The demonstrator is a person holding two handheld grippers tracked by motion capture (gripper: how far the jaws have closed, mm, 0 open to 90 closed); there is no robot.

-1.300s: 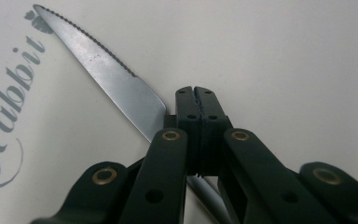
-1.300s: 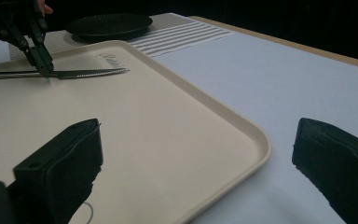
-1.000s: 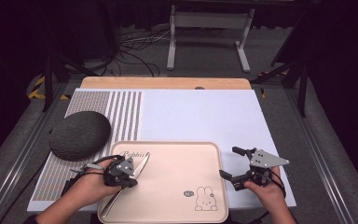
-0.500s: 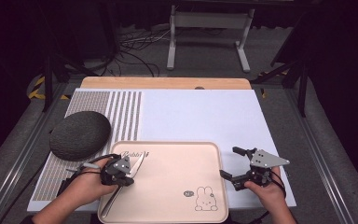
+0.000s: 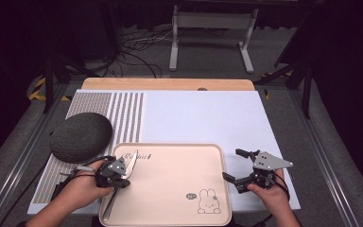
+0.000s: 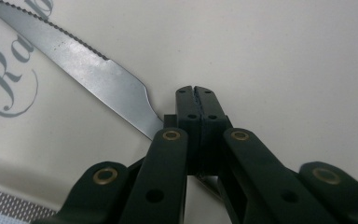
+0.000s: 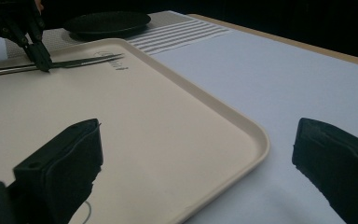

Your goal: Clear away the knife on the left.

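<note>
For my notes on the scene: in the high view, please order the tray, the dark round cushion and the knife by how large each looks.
1. Tray
2. Dark round cushion
3. Knife, held in the left tool

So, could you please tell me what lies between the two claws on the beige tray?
Only bare beige tray: in the high view, nothing sits between the left claw, shut on the serrated steel knife, and the open right claw.

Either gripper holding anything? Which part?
Left gripper is shut on the knife where blade meets handle, over the tray. Right gripper is open, holding nothing.
</note>
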